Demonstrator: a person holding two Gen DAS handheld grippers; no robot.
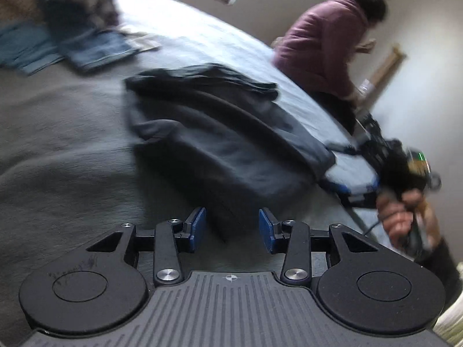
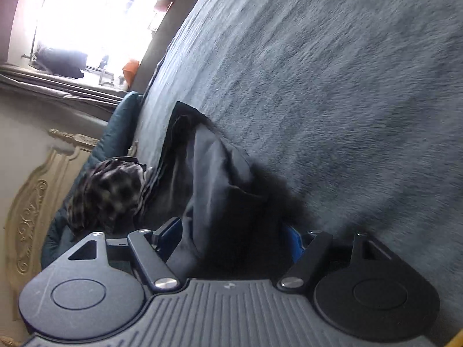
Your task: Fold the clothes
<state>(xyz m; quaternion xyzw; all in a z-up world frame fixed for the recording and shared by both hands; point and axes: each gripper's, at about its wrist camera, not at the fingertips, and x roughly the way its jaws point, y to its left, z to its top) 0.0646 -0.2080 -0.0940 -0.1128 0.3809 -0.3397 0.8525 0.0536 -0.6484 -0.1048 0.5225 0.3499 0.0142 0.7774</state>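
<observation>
Your left gripper (image 1: 232, 230) hangs just above a grey bed (image 1: 72, 133), its blue pads spread apart with nothing between them, pointed at the near edge of a dark garment (image 1: 220, 133). That garment lies on the bed doubled over on itself into a thick, uneven bundle, with loose ridges across its top and a rumpled far end. Your right gripper (image 2: 231, 243), seen from the left wrist at the bed's right edge with your hand (image 1: 402, 217) around its handle, has a fold of the same dark cloth bunched between its blue pads; the cloth fills the gap, so it reads as grasping the garment, though blur keeps the pad contact itself unclear. Both views are smeared by motion. As a judgement, the fold is partway: layers are stacked, but the shape is not yet flat or squared, and one corner is held up off the bed. Beyond it, blue jeans (image 1: 95, 49) and a patterned cloth (image 2: 107, 190) lie in an unsorted-looking heap near the far side of the bed. Another person in a maroon top (image 1: 324, 40) bends beside the bed
</observation>
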